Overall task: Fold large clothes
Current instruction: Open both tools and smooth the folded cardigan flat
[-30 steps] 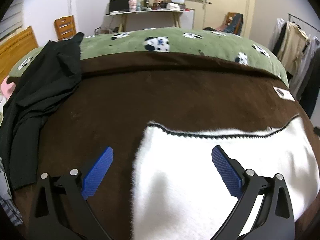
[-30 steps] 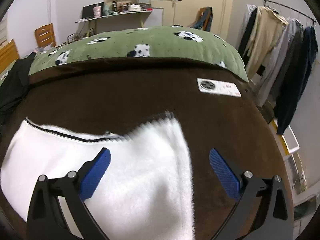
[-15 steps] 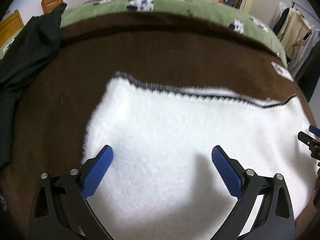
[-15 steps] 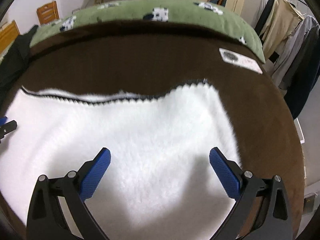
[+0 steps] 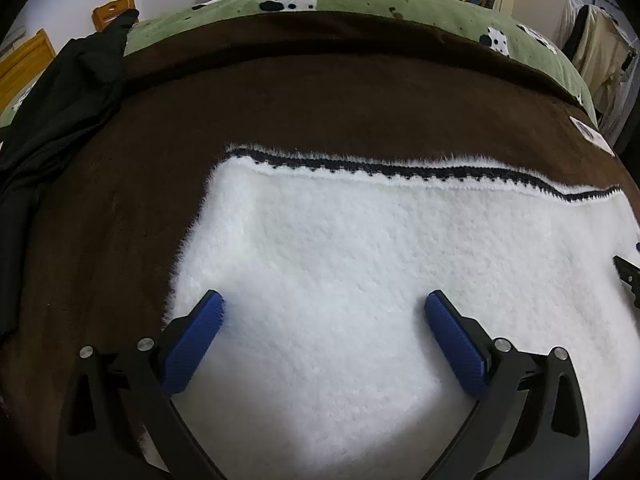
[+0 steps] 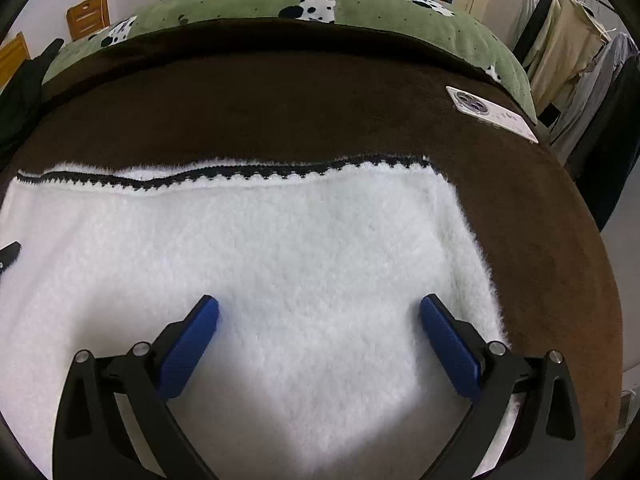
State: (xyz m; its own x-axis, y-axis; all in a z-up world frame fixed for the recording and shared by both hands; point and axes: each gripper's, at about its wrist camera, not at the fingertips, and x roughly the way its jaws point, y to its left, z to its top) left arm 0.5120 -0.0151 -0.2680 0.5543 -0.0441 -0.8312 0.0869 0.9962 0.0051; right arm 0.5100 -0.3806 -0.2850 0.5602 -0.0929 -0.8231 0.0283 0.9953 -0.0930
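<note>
A fluffy white garment (image 5: 360, 248) with a black zigzag trim along its far edge lies flat on a brown blanket (image 5: 320, 100). The same white garment (image 6: 280, 240) fills most of the right wrist view. My left gripper (image 5: 322, 306) hovers open over the garment's left part, its left fingertip close to the garment's left edge. My right gripper (image 6: 318, 308) stands open above the garment's right part, with the right fingertip near the right edge. Nothing sits between either pair of blue pads. The tip of the other gripper (image 5: 628, 274) shows at the left view's right border.
A black garment (image 5: 52, 120) is piled at the bed's left side. A white phone (image 6: 490, 114) lies on the brown blanket (image 6: 320, 112) at the right. A green spotted cover (image 5: 360, 0) lies beyond. Clothes hang on a rack (image 6: 580, 64) to the right.
Both grippers have tilted down and come closer to the white garment, which now fills more of each view. Both stay open.
</note>
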